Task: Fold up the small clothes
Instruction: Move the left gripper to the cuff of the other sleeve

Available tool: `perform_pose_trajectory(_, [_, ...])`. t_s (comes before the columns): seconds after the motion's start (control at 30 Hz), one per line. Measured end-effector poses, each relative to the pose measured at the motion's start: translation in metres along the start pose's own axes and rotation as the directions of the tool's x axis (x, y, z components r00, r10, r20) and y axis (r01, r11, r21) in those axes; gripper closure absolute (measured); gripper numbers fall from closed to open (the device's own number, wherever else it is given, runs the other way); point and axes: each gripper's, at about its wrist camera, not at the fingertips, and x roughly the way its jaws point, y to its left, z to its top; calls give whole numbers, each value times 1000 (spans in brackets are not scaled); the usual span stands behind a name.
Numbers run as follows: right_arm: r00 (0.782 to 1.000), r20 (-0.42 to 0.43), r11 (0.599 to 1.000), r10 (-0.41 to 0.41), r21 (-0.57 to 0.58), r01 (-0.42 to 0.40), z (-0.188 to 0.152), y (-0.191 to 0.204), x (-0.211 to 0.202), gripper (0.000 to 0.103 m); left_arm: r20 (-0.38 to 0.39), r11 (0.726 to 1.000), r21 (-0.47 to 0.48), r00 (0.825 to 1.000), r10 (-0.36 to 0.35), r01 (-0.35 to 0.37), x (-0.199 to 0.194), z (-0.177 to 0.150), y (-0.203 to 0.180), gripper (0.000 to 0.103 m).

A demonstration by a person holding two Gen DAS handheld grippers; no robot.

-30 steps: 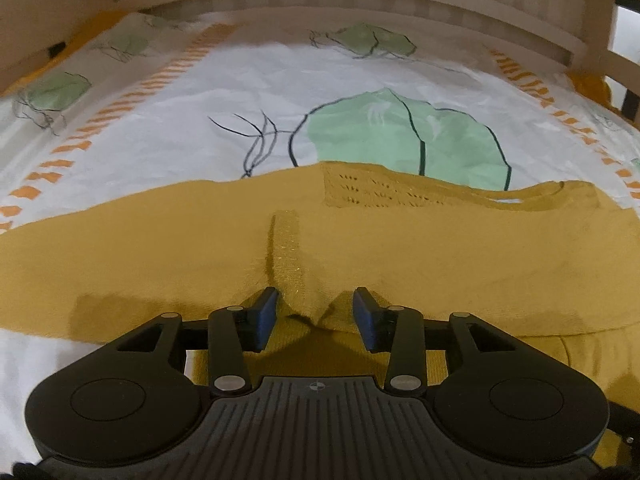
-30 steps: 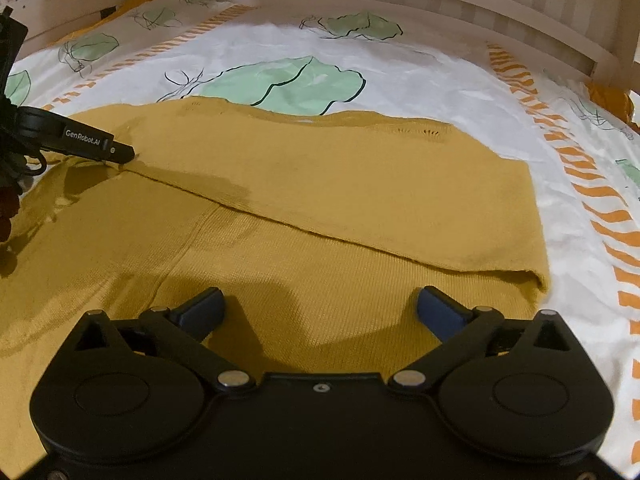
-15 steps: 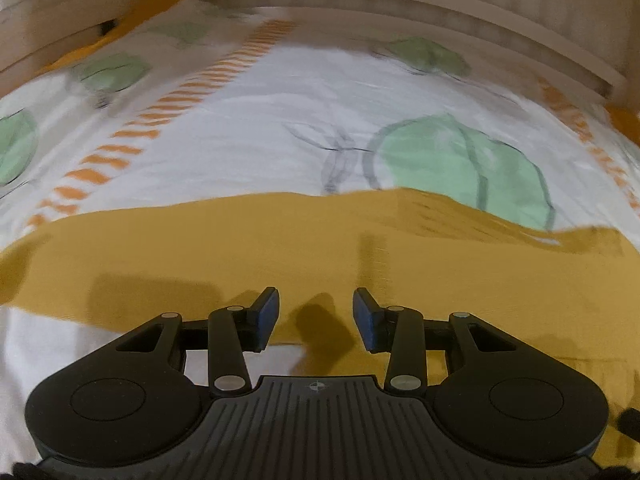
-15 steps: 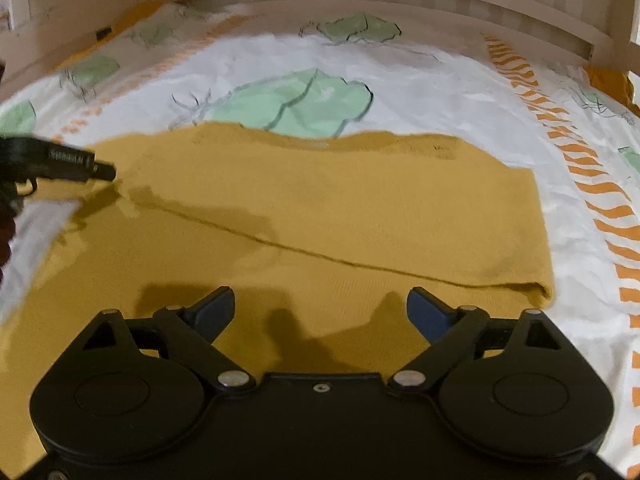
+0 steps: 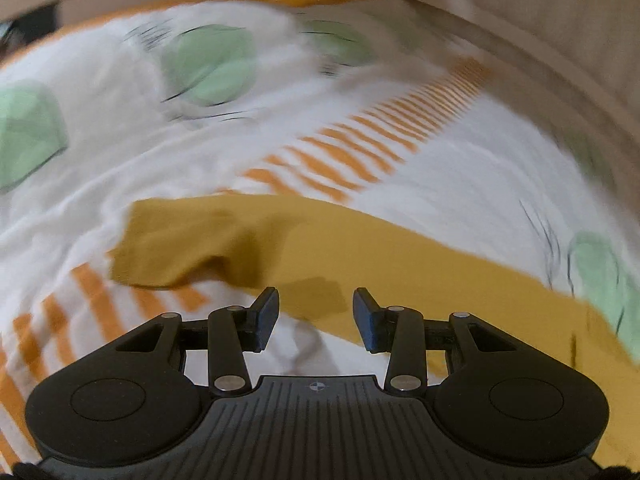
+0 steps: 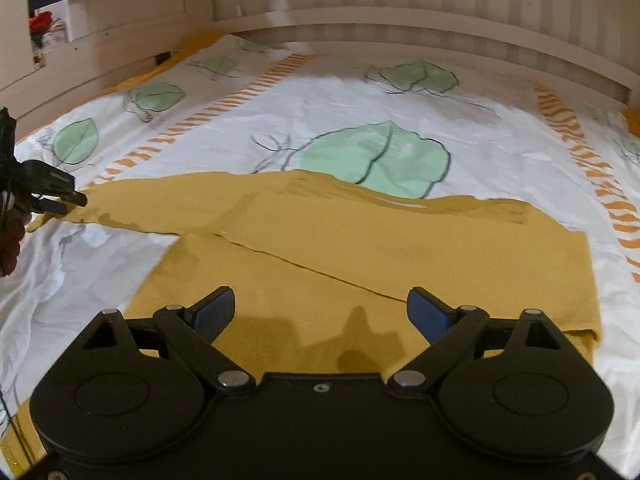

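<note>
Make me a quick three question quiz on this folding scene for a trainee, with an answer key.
1. True or false: the right tool is clamped on the mustard sweater.
2. Multiple choice: in the right wrist view, the left tool is seen at A) the sleeve end at the left, B) the right hem, C) the green leaf print.
3. Fill in: the sweater lies on a white bedsheet printed with green ___ and orange stripes.

Key: 1 false, it hangs open above the fabric. 2 A. 3 leaves.
</note>
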Motion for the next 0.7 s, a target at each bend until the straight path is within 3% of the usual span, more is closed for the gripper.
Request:
perform_pose_trajectory(0.17, [1000, 6, 999, 21, -24, -21, -1, 14, 0, 10, 11, 983, -182, 999, -32, 34, -7, 11, 51, 63])
perform_pose_trajectory(0.37, [999, -8, 999, 38, -18, -38, -2, 20, 7, 10, 40, 962, -274, 999, 26, -14, -10, 17, 84, 63])
perform_pose_trajectory(0.57, [999, -21, 999, 47, -19, -47, -5, 24, 13, 10, 2, 913, -407, 1000, -29, 27, 8, 13, 108, 63])
perform_pose_trajectory(0.7, [998, -31, 999, 51, -18, -51, -7, 26, 17, 10, -1, 895, -446, 999, -35, 31, 22, 14, 116, 63])
